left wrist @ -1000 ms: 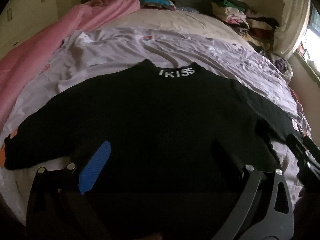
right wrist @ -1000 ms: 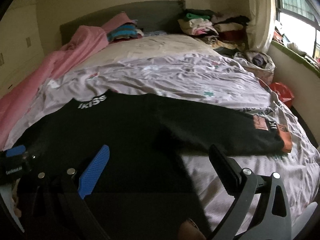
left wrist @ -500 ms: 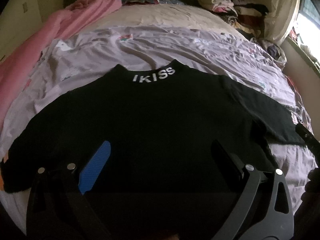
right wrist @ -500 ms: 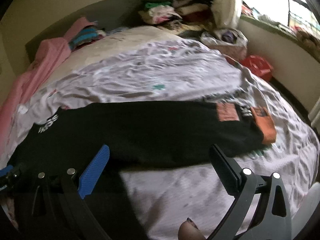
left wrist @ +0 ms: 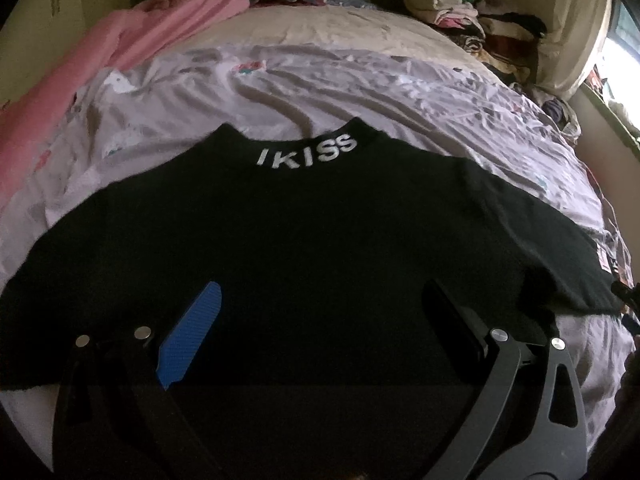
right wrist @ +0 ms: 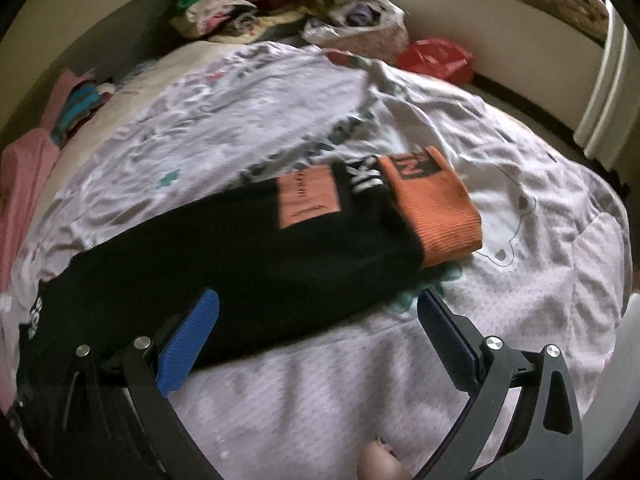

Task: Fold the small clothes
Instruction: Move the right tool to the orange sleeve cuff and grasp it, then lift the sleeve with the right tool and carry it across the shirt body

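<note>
While the black long-sleeved sweatshirt (left wrist: 304, 256) lay flat and spread on the bed, its collar lettered "IKISS" (left wrist: 306, 151) pointing away from me, I held both claws wide open and empty above it. My left claw (left wrist: 320, 320) hung over the garment's lower body, its blue ribbed pad (left wrist: 190, 334) and dark opposite finger bracketing bare black cloth without gripping it. My right claw (right wrist: 318, 322) faced the right sleeve (right wrist: 248, 248), which ran out sideways from the body, its long axis slanting from near the left finger up and away to the orange ribbed cuff (right wrist: 436, 208). That cuff sat ahead of the right claw and slightly to its right, past an orange patch (right wrist: 306, 198) on the forearm; the sleeve's near edge passed just beyond the blue pad (right wrist: 188, 344). I judged the right claw the nearer tool for taking the sleeve and carrying it inward across the chest.

Beneath lay a crumpled pale lilac printed bedsheet (right wrist: 320, 392) over the mattress. A pink blanket (left wrist: 100, 52) was bunched along the left side, stacks of folded clothes (left wrist: 460, 12) stood against the headboard, a red plastic bag (right wrist: 436, 58) sat on the floor near the window wall.
</note>
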Action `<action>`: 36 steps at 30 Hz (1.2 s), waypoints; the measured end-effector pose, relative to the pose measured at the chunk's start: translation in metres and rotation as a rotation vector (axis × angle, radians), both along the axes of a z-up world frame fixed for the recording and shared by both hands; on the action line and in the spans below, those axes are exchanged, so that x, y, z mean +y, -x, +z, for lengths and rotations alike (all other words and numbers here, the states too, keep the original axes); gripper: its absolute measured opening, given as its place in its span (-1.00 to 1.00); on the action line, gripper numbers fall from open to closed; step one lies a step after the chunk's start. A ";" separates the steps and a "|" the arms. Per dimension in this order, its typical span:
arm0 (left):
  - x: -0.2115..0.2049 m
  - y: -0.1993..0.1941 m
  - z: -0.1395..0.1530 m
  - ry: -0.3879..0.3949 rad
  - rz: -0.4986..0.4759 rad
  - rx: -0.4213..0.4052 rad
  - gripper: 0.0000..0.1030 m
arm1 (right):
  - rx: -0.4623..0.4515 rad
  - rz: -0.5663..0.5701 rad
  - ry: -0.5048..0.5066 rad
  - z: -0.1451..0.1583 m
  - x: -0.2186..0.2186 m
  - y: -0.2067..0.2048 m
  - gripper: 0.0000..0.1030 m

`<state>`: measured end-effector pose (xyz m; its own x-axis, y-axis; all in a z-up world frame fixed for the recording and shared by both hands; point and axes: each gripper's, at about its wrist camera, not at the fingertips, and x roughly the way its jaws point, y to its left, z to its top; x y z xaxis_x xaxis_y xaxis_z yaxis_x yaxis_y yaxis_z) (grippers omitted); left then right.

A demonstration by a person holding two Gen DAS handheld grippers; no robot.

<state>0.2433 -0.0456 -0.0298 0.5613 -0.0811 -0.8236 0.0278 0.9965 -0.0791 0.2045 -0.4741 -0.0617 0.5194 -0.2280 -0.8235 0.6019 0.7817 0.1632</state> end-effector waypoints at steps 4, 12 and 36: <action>0.009 0.000 0.000 0.001 0.005 -0.013 0.83 | -0.005 -0.044 -0.060 -0.012 -0.021 -0.008 0.92; 0.030 0.001 0.008 0.007 0.019 -0.046 0.83 | -0.128 -0.129 -0.045 -0.004 -0.042 -0.009 -0.63; 0.093 0.017 0.038 0.141 0.054 -0.108 0.83 | -0.411 0.303 0.244 0.118 0.143 -0.010 -0.76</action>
